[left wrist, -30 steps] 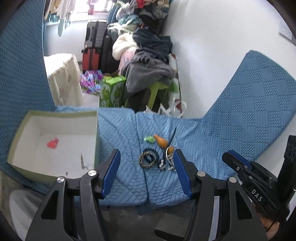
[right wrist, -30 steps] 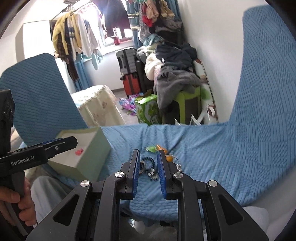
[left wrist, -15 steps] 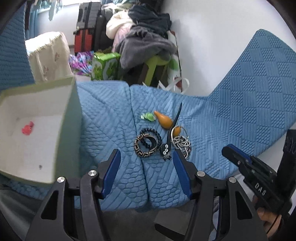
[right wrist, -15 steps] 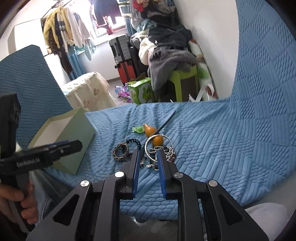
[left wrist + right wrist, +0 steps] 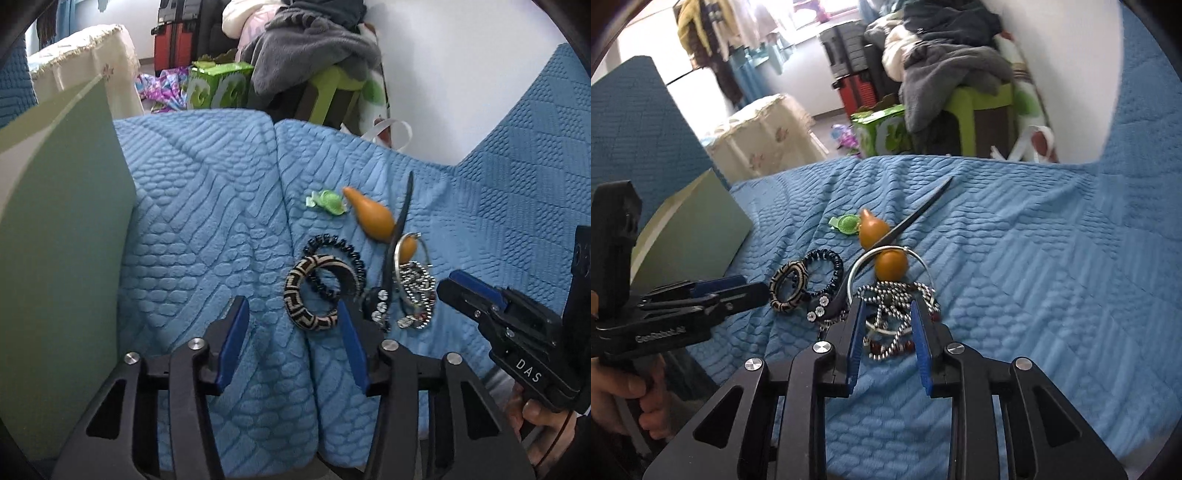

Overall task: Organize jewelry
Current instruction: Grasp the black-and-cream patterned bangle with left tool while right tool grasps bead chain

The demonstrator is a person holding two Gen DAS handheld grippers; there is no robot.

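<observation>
Jewelry lies in a heap on the blue quilted cover [image 5: 207,206]. My left gripper [image 5: 291,314] hovers low over a black-and-cream patterned bangle [image 5: 314,291]; its jaws are closing and the bangle sits between the tips, near the right finger, untouched. My right gripper [image 5: 887,312] is opening, with a black-and-silver beaded chain [image 5: 897,295] lying between its fingers. Around them are a black bead bracelet [image 5: 827,254], a silver hoop [image 5: 857,266], two orange gourd pendants [image 5: 871,232], a black hair stick [image 5: 916,214] and a small green charm [image 5: 847,224].
A pale green open box [image 5: 55,221] stands close on the left, its inside hidden. Beyond the far edge of the cover are a green stool with piled clothes [image 5: 317,55], suitcases [image 5: 177,37] and a cloth-draped table [image 5: 764,133]. A hand [image 5: 628,391] holds the left gripper.
Both grippers have come down and closer to the jewelry heap. The left jaws have narrowed and the right jaws have widened a little. The box has slid to the left edge of view.
</observation>
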